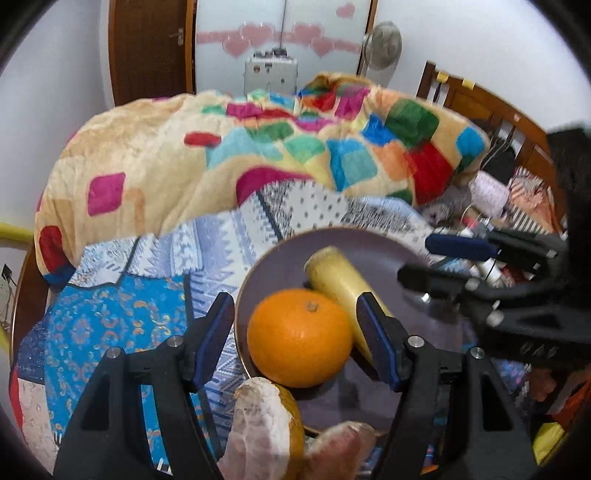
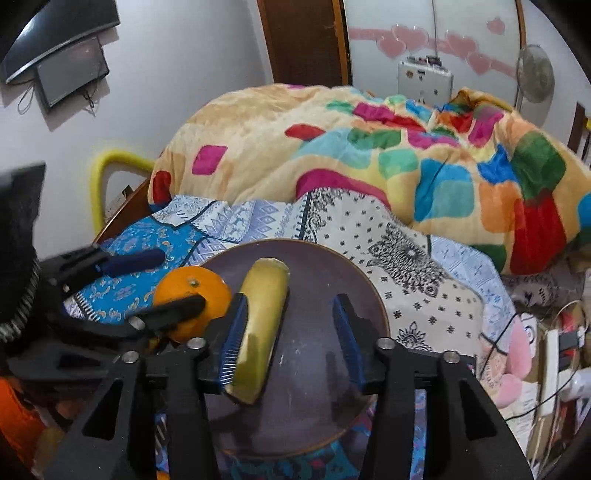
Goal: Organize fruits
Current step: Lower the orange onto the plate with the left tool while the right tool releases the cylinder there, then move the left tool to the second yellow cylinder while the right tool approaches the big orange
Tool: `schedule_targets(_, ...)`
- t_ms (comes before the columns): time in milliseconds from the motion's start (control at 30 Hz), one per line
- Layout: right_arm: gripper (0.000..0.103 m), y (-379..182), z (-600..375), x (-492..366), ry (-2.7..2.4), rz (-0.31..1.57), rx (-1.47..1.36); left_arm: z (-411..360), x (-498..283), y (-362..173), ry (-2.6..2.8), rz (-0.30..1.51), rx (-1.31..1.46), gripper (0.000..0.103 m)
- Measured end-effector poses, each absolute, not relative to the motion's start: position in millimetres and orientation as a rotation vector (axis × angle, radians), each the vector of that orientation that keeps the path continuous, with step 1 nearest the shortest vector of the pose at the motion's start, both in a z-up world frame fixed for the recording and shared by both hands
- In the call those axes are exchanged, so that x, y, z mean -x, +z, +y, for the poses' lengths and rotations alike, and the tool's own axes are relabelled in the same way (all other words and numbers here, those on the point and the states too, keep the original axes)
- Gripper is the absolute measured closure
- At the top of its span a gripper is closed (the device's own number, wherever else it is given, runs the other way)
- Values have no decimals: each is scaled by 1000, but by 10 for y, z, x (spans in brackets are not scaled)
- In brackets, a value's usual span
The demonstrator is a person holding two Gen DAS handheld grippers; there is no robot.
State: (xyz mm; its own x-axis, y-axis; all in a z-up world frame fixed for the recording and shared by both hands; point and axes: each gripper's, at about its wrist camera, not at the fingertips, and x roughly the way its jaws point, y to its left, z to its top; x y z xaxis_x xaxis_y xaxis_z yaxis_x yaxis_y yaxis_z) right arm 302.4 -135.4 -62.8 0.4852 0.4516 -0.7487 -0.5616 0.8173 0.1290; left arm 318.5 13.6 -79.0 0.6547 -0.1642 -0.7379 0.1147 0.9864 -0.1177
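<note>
Orange (image 1: 299,338): showing solid bright orange.
Banana (image 2: 264,325): showing dull yellow.
Plate (image 2: 325,266): showing muted purple with a brown rim.
Quilt (image 1: 147,155): showing tan with multicoloured blocks.
Bedsheet (image 1: 110,317): showing blue and white patchwork prints.
Gripper pads (image 2: 232,339): showing blue on black frames.

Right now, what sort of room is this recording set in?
Most likely a bedroom: a bed with a colourful patchwork quilt, a carved wooden headboard, and a standing fan by the frosted sliding door with pink heart stickers.

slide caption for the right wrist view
Open right gripper over a round purple plate holding a yellow banana piece and orange.
</note>
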Motion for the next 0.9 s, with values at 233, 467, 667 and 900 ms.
schedule_targets(233, 51, -401, -1490, -2760, 607, 792, 114, 280, -2808, -423, -122, 767, 82, 34)
schedule_targets(467, 43, -140, -1649, -2285, 579, 676, 131, 283, -2299, -209, -92, 704, 33, 32)
schedule_targets(667, 37, -22, -1761, -1839, 561, 597, 151, 232, -1930, -209, -114, 700, 32, 31)
schedule_targets(900, 33, -58, -1819, -1422, 569, 543, 176, 118, -1560, -387, -79, 684, -39, 24)
